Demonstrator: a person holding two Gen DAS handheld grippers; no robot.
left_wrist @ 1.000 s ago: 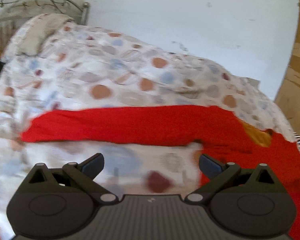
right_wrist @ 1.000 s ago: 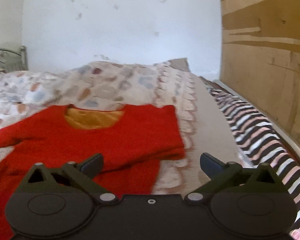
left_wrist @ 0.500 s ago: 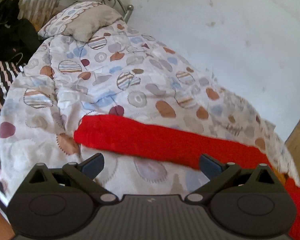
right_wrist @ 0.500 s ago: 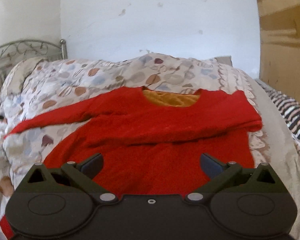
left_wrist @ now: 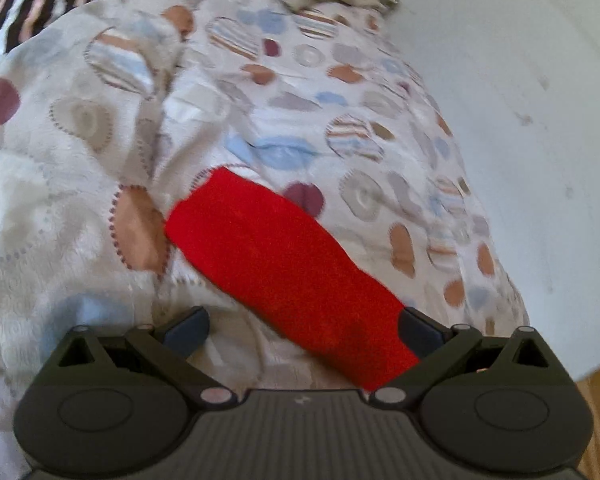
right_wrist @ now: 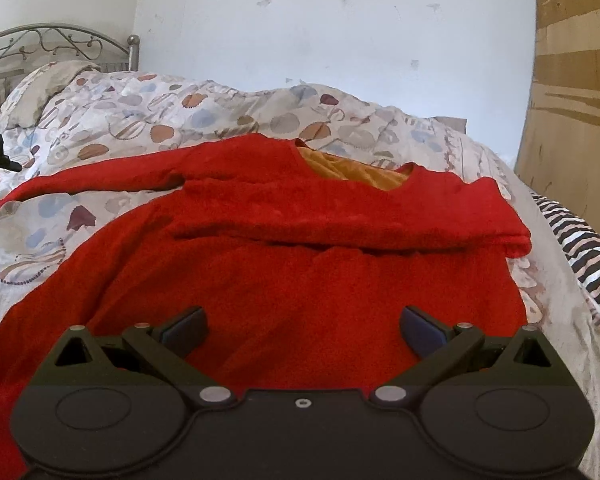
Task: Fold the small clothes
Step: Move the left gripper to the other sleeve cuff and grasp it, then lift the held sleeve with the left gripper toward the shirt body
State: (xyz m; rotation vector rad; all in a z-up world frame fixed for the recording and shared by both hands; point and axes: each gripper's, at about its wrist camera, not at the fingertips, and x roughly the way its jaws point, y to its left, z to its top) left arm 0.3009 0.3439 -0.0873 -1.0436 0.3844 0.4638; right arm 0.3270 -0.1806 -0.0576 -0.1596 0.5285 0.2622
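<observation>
The red sweater (right_wrist: 300, 272) lies spread on the patterned quilt (left_wrist: 80, 200), one sleeve (left_wrist: 284, 256) stretched out. Both the left gripper (left_wrist: 302, 330) and right gripper (right_wrist: 302, 330) are open and hold nothing. The knit looks soft and limp, so I would pinch the sleeve near its cuff

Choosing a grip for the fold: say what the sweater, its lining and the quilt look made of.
Sweater: red, matte, fuzzy nap, so likely fleece or a soft knit; it drapes limply.
Lining: mustard, smoother at the neck opening; the fibre cannot be told.
Quilt: printed woven cloth, probably cotton, matte, puffy with stitched creases.
</observation>
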